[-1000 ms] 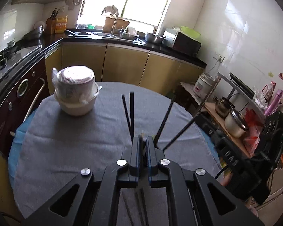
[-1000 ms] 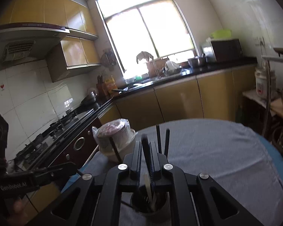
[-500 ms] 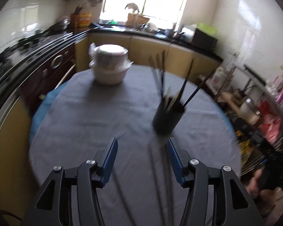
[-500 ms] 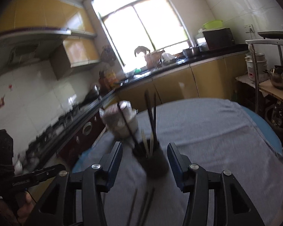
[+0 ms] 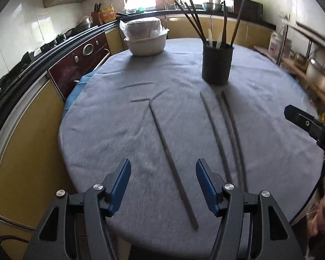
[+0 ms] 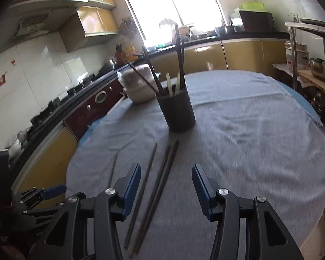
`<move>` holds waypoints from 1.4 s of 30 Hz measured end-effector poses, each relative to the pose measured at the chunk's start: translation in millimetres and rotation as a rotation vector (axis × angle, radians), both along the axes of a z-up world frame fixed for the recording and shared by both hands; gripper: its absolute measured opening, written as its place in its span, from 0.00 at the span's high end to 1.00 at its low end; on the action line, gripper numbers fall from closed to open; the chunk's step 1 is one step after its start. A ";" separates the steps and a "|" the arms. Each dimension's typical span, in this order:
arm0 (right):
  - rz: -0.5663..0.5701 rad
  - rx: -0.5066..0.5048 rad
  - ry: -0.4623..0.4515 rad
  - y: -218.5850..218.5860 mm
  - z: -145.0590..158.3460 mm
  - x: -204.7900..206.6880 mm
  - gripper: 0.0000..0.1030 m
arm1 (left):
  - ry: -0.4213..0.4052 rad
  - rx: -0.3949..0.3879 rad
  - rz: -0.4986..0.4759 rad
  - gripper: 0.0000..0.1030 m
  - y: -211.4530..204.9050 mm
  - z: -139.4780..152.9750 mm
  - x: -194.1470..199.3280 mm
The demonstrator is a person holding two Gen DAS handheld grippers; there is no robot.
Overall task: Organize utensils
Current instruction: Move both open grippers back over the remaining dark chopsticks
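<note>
On the grey cloth (image 5: 119,130), four dark chopsticks (image 5: 172,164), thin, straight, lying flat

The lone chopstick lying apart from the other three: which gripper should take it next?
Probably left. Its open gripper straddles the lone chopstick, empty. The right gripper, also open, sits over the other three chopsticks, so it suits those, bound for the holder.

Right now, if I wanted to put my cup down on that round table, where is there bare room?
The widest bare cloth is right of the dark utensil holder, out to the table edge. Another free patch lies between the single chopstick and the covered white bowl. It is crowded in front of the holder, where three chopsticks lie close together.
</note>
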State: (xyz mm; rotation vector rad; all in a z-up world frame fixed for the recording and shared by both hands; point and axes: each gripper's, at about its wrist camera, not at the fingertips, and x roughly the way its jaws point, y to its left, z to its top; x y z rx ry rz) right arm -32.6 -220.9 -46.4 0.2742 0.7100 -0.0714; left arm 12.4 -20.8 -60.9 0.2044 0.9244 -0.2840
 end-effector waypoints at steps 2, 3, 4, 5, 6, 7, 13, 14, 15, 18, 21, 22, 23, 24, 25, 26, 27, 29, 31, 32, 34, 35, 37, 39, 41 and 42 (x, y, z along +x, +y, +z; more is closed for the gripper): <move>-0.004 -0.011 0.025 2.0 -6.1 -0.6 0.49 | 0.009 0.008 0.007 0.38 0.5 -3.2 0.1; -0.003 -0.008 0.038 2.9 -10.3 -1.6 0.49 | 0.007 0.008 0.012 0.38 1.6 -3.5 0.1; -0.003 -0.005 0.046 3.8 -13.3 -2.0 0.49 | 0.000 0.010 0.019 0.38 2.4 -3.8 0.0; -0.002 0.000 0.057 4.6 -16.5 -2.1 0.49 | -0.006 0.016 0.026 0.38 2.9 -4.4 -0.1; 0.000 0.005 0.065 5.7 -19.6 -2.1 0.49 | -0.008 0.020 0.028 0.38 3.3 -4.6 -0.1; 0.003 0.008 0.073 6.8 -22.2 -1.1 0.49 | -0.008 0.021 0.029 0.38 3.5 -5.3 0.2; 0.011 -0.008 0.072 15.6 -25.7 4.3 0.49 | -0.001 0.030 0.030 0.38 4.5 -10.4 3.3; 0.014 -0.013 0.069 17.3 -24.9 5.4 0.49 | 0.000 0.028 0.032 0.38 5.2 -10.6 4.3; 0.016 -0.017 0.067 18.3 -24.6 5.7 0.49 | -0.001 0.026 0.032 0.38 5.4 -10.7 4.7; 0.019 -0.034 0.065 21.3 -25.0 7.0 0.49 | -0.005 0.031 0.036 0.38 5.7 -11.2 5.6; 0.023 -0.029 0.075 22.9 -27.1 7.6 0.49 | 0.000 0.031 0.034 0.38 4.8 -12.1 6.2; 0.024 -0.028 0.077 23.6 -27.4 7.7 0.49 | 0.000 0.032 0.033 0.38 4.5 -12.1 6.6; 0.025 -0.029 0.077 24.3 -27.6 7.8 0.49 | -0.002 0.033 0.033 0.38 4.4 -11.8 6.4; 0.029 -0.032 0.079 25.9 -27.4 8.0 0.49 | -0.005 0.033 0.033 0.38 4.2 -11.4 6.3; 0.031 -0.033 0.079 26.6 -27.4 8.1 0.49 | -0.009 0.034 0.033 0.38 4.0 -11.0 5.9; 0.033 -0.033 0.079 27.3 -27.2 8.0 0.49 | -0.012 0.035 0.033 0.38 3.9 -10.7 5.5; 0.035 -0.032 0.077 28.5 -27.0 8.0 0.49 | -0.013 0.036 0.033 0.38 4.0 -10.5 5.5; 0.039 -0.030 0.080 29.9 -27.7 8.2 0.49 | -0.015 0.037 0.033 0.38 4.2 -10.4 4.8; 0.042 -0.029 0.085 31.1 -28.8 8.4 0.49 | -0.016 0.039 0.034 0.38 4.3 -10.3 4.4; 0.043 -0.025 0.086 31.4 -29.2 7.8 0.49 | -0.017 0.041 0.035 0.38 4.6 -10.1 4.0; 0.044 -0.022 0.090 32.0 -29.7 7.4 0.49 | -0.020 0.043 0.037 0.38 5.0 -9.7 3.3; 0.043 -0.023 0.094 32.3 -30.0 7.7 0.49 | -0.022 0.043 0.038 0.38 5.3 -9.4 2.9; 0.042 -0.020 0.104 32.0 -31.2 8.0 0.49 | -0.024 0.045 0.040 0.38 5.5 -9.0 2.3; 0.042 -0.010 0.113 31.2 -32.7 8.3 0.49 | -0.026 0.047 0.043 0.38 5.7 -8.7 1.8; 0.038 -0.006 0.121 30.3 -34.2 8.3 0.49 | -0.028 0.049 0.043 0.38 6.1 -9.0 1.5; 0.036 -0.005 0.120 29.9 -34.6 7.7 0.49 | -0.028 0.050 0.043 0.38 6.1 -9.1 1.3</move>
